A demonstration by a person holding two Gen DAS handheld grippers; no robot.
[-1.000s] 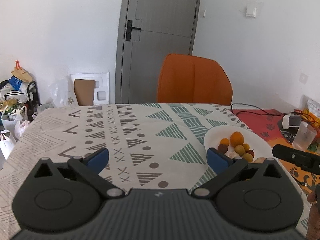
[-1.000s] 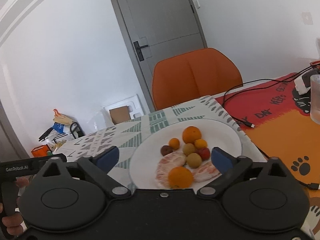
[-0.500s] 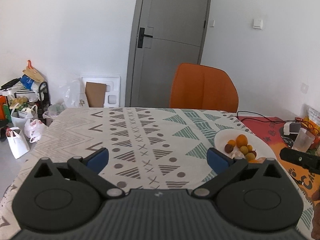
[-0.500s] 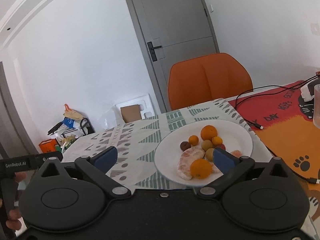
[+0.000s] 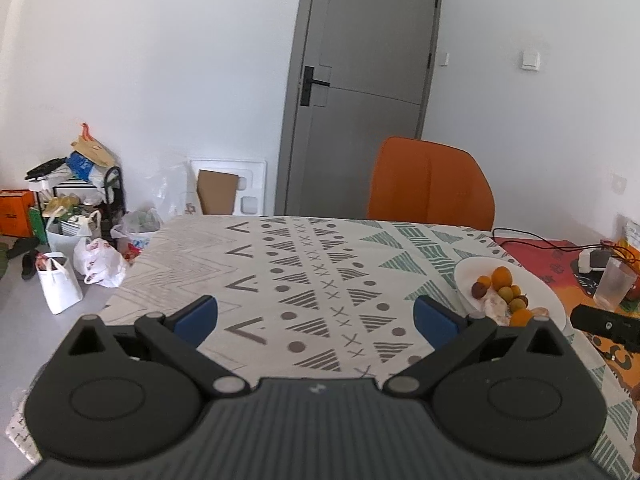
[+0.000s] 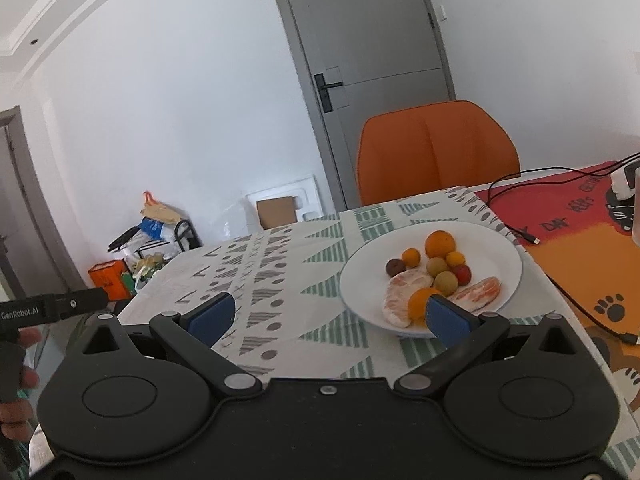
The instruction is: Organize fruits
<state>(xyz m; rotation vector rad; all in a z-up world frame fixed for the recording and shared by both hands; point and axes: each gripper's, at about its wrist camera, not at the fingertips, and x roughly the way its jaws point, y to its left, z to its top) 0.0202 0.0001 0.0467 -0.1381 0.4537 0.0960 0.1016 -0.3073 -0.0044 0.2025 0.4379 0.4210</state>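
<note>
White plate (image 6: 508, 276) of fruit (image 6: 440, 244) sits right of centre, just ahead of the wide-open, empty right claw (image 6: 326, 314), while the equally open, empty left claw (image 5: 316, 316) hovers farther off

**Left tool over patterned table, plate to the right**

The left tool (image 5: 316, 318) hangs above the table (image 5: 280, 272), its blue pads (image 5: 198, 314) spread wide with nothing between them. A white plate (image 5: 468, 274) sits near the table's right side, carrying an orange (image 5: 501, 277), smaller fruits (image 5: 506, 293) and peeled segments (image 5: 494, 305). Beyond it lie a red mat (image 5: 540, 260), a black cable (image 5: 532, 235) and a clear cup (image 5: 614, 289). An orange chair (image 5: 430, 186) stands at the far edge, before a grey door (image 5: 360, 92). Bags (image 5: 96, 266) clutter the floor at left.
</note>
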